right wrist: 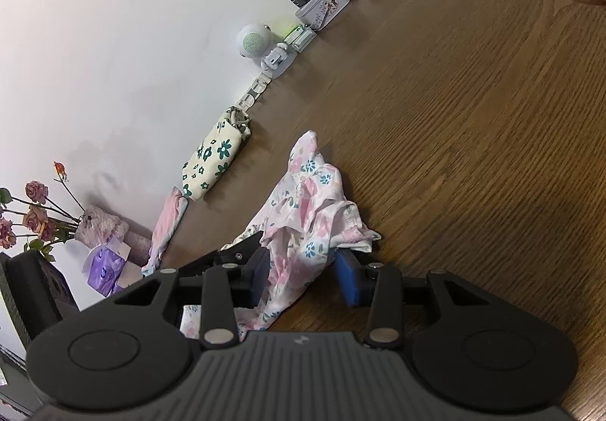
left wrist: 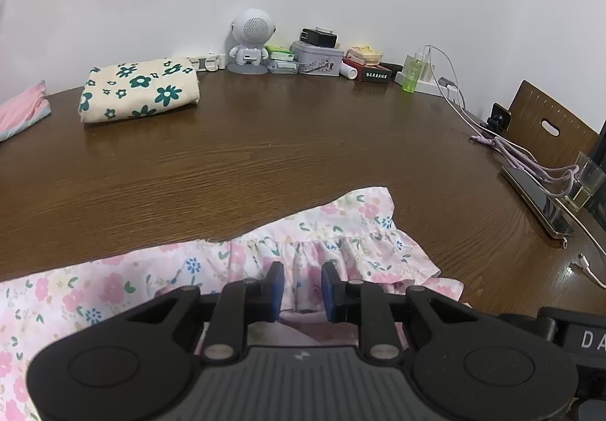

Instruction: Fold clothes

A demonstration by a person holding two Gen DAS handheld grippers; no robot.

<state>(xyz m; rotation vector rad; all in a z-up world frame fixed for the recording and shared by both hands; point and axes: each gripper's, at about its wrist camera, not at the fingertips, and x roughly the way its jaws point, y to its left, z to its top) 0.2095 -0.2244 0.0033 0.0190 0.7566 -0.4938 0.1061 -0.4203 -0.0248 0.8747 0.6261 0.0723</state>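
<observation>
The left gripper (left wrist: 302, 279) has its blue pads set a little apart with gathered floral cloth bunched between them, apparently pinching the ruffled hem of the pink floral garment (left wrist: 212, 265). The right gripper (right wrist: 306, 269) stands wider, with a thick fold of the same garment (right wrist: 303, 228) filling the gap; its left pad presses the cloth, but whether the right pad bears on it I cannot tell. From both grips the garment trails onto the brown tabletop (left wrist: 265, 156), partly spread in the left view and crumpled in a heap in the right. Further off, near the wall, lie a folded cream cloth with green flowers (left wrist: 138, 89) and a pink folded piece (left wrist: 21, 108), so this looks like the next item, at the stage of being picked up and shaken flat. The next move likely calls for drawing the two grips apart to tension the cloth, then laying it smooth before any fold.
</observation>
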